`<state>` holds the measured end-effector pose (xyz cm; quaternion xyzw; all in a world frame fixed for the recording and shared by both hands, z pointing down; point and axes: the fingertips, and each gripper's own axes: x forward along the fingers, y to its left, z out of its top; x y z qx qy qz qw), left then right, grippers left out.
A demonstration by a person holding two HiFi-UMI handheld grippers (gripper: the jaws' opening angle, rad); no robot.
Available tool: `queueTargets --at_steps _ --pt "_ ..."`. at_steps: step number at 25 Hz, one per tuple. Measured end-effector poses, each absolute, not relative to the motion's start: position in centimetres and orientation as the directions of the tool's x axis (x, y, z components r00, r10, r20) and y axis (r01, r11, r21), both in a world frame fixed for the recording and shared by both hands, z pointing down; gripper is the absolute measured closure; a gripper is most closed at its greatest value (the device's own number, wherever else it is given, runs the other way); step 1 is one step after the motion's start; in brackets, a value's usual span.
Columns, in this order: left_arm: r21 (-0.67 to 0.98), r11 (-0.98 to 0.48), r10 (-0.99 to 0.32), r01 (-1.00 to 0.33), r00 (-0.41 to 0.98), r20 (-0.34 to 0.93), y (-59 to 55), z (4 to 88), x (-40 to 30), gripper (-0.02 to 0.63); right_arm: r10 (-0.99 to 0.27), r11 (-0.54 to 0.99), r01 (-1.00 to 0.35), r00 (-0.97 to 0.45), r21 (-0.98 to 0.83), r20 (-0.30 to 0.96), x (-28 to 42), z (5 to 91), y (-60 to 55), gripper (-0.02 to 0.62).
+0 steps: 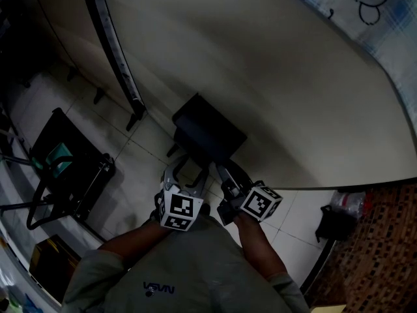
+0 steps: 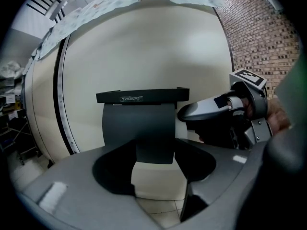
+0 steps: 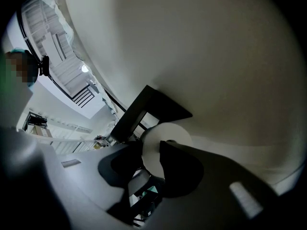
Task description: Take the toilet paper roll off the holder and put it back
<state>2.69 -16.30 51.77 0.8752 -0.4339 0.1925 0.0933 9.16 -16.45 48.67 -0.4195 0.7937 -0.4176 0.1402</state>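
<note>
A black toilet paper holder (image 1: 207, 132) is fixed to the cream wall, and its lid (image 2: 141, 97) and dark front flap (image 2: 139, 123) face me in the left gripper view. The white roll (image 3: 160, 145) sits under the holder (image 3: 148, 104); only a sliver of the roll (image 2: 180, 128) shows past the flap. My right gripper (image 3: 153, 164) comes in from the right (image 2: 201, 110) and is shut on the roll's end. My left gripper (image 2: 156, 169) stands open below the holder, with the flap's lower part between its jaws and apart from both. Both grippers (image 1: 186, 175) (image 1: 228, 175) sit close under the holder.
A black strip (image 1: 114, 57) runs down the curved cream wall. A black folding cart (image 1: 65, 168) with a teal part stands on the tiled floor at the left. A dark bag (image 1: 335, 223) lies at the right beside a brick-patterned surface (image 1: 384, 240).
</note>
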Motion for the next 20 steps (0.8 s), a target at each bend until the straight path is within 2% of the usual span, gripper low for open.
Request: queueTargets --at_steps 8,16,20 --pt "0.01 -0.607 -0.718 -0.795 0.554 0.42 -16.4 51.9 2.8 0.351 -0.778 0.297 -0.522 -0.618 -0.8 0.114 9.5 49.5 -15.0 0.476" --pt "0.0 -0.616 -0.714 -0.788 0.558 0.423 -16.4 51.9 2.9 0.359 -0.776 0.271 -0.55 -0.611 -0.79 0.159 9.5 50.8 -15.1 0.566" --pt "0.007 -0.62 -0.71 -0.785 0.565 0.421 -16.3 52.0 3.0 0.362 -0.767 0.277 -0.565 -0.617 -0.777 0.175 9.0 50.7 -15.6 0.586"
